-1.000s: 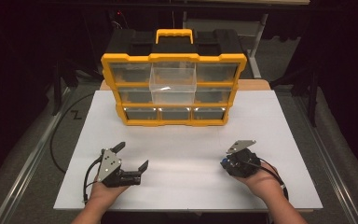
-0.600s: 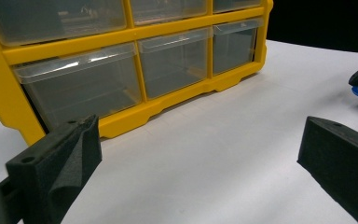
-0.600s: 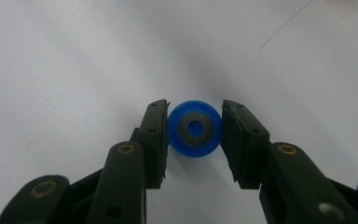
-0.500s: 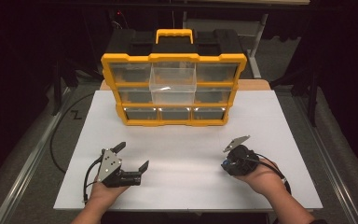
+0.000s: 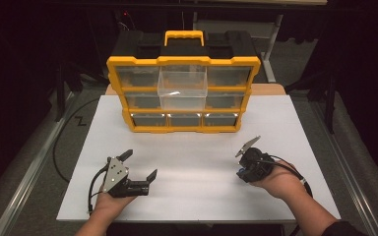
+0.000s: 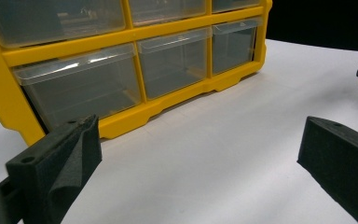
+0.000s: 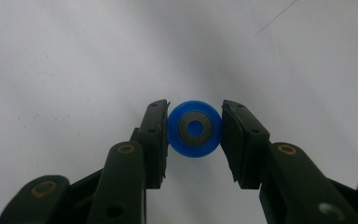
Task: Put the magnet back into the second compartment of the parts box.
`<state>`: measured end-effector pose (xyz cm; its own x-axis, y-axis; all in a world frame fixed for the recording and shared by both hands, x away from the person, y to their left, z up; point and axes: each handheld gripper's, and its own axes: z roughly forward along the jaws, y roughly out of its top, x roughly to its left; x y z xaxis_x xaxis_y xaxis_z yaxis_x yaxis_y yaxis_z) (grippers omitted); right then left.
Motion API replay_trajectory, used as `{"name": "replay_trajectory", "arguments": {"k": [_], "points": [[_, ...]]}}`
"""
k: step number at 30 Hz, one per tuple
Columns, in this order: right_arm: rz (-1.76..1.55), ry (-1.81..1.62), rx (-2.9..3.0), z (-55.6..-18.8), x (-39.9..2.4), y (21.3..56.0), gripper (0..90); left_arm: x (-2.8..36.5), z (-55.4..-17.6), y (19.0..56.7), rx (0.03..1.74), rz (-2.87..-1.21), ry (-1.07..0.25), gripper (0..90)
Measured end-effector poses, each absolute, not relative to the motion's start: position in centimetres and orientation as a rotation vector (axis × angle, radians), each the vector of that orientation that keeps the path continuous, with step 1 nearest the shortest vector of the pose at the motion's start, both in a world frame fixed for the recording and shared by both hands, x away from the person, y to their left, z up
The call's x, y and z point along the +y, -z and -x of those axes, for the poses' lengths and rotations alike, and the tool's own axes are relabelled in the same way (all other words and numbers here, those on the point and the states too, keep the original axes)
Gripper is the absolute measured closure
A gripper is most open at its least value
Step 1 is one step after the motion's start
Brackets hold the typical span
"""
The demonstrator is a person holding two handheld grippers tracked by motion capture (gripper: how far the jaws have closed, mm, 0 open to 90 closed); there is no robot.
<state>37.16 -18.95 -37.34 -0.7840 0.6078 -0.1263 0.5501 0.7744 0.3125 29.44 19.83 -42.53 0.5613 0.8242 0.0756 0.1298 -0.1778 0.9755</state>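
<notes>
Blue ring [image 7: 195, 129] with dark metal centre: clamped between the pads of the right gripper [image 7: 195, 133], above the white tabletop [image 5: 202, 162]. Left gripper [image 5: 139, 166]: jaws wide apart, holding nothing, facing the yellow drawer organizer [image 5: 183, 93].

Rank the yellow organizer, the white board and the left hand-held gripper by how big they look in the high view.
1. white board, largest
2. yellow organizer
3. left hand-held gripper, smallest

The organizer stands farther from the camera, but the gaps are wide enough that the order holds.
</notes>
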Motion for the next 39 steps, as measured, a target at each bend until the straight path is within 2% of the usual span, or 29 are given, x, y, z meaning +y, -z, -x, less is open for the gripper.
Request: {"name": "replay_trajectory", "arguments": {"k": [39], "points": [[-0.802,-0.147,2.921,-39.4,-15.9,34.5,64.8,19.8,-29.5,42.7,0.811,-1.67,-0.771,0.2]]}}
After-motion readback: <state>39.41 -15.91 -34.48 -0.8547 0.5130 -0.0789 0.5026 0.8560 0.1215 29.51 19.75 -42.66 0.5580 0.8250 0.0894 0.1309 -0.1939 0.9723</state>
